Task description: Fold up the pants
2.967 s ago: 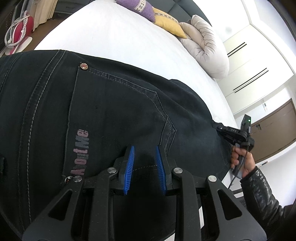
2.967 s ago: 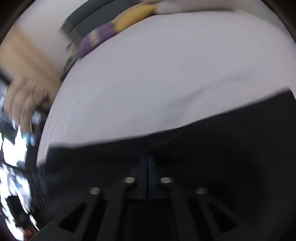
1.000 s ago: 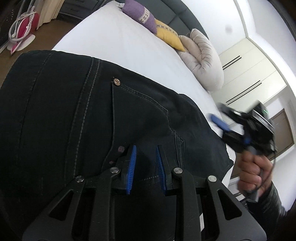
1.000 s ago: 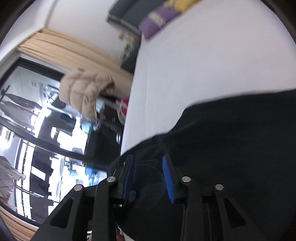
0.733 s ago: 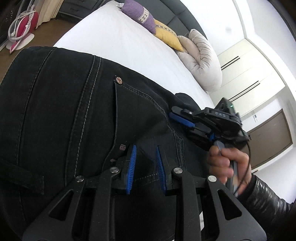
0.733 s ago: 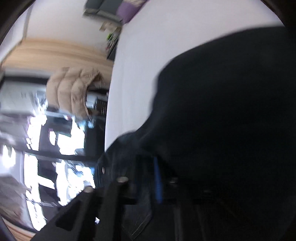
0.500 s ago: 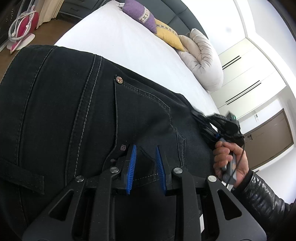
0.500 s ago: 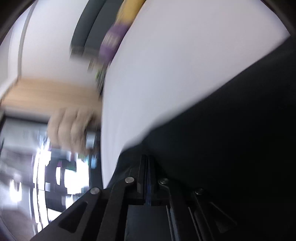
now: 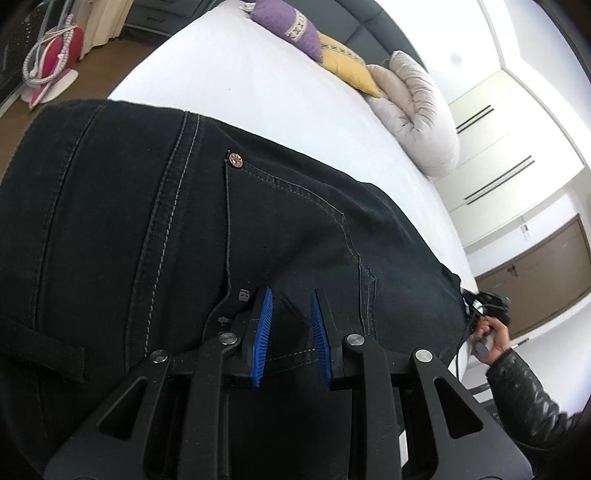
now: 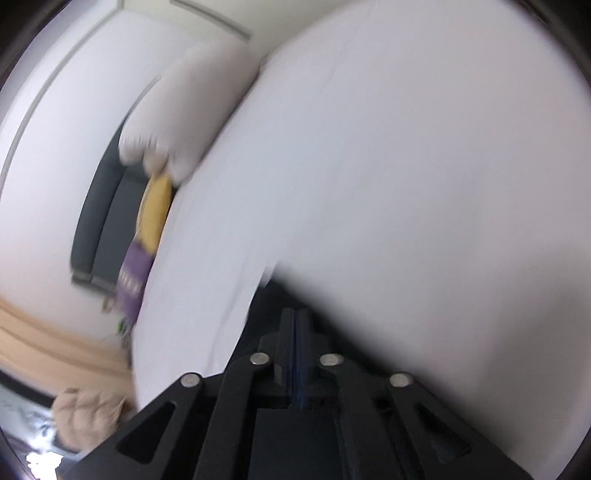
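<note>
The pants (image 9: 147, 229) lie much as they did half a sec ago in the left wrist view. What differs is the right hand (image 9: 493, 338): it sits lower and further right, at the pants' far-right corner, where a sec ago it was lifted clear of the cloth. The right wrist view has swung from the window side to the pillows and is badly blurred. The right gripper (image 10: 295, 321) has just been opening its jaws. Its fingers look close together with dark cloth around the tips, but can't tell if cloth is between them or if it grips. The pants are black denim w/ grey stitching, spread flat on the near part of the white bed (image 9: 258, 85), seat side up: a back pocket (image 9: 295, 236) w/ a copper rivet (image 9: 235, 160) at its corner, and a belt loop (image 9: 44, 349) at near left. The left gripper (image 9: 291, 328) is on the pocket's near edge, blue pads at a narrow gap, pinching a small raised fold of denim. At the bed's far end are a purple cushion (image 9: 291, 26), a yellow cushion (image 9: 347, 66) and a beige pillow (image 9: 421, 122).
</note>
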